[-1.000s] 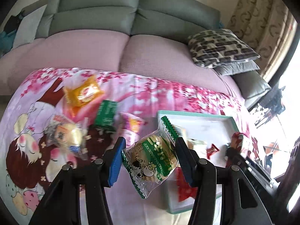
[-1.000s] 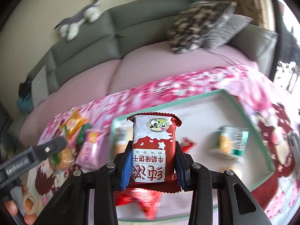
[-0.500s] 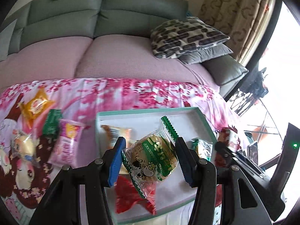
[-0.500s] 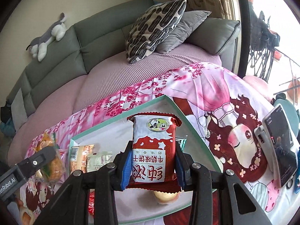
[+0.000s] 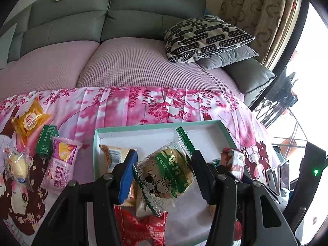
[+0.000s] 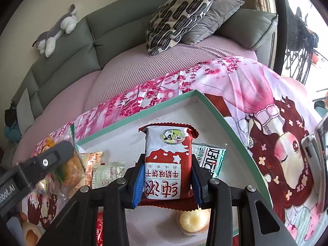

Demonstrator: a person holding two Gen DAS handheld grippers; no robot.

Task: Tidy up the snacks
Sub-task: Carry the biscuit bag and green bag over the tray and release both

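Here the left gripper (image 5: 164, 176) pinches a green-and-clear cow-print packet (image 5: 167, 174) and the right gripper (image 6: 167, 181) pinches a red-and-white biscuit pack (image 6: 167, 162), both above the teal-rimmed tray (image 6: 235, 127). Best lower each over bare tray floor before letting go, clear of packets already lying there. The red pack's Chinese lettering reads upside down; farther left, loose snacks (image 5: 61, 164) wait on the pink cloth (image 5: 143, 106).

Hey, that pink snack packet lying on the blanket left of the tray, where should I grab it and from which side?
Probably best from above, across the narrow width of the pink snack packet at its puffed middle. It lies flat, long axis running away from the camera. The green box touches its far left corner, so stay toward the near half, clear of the crimped ends.
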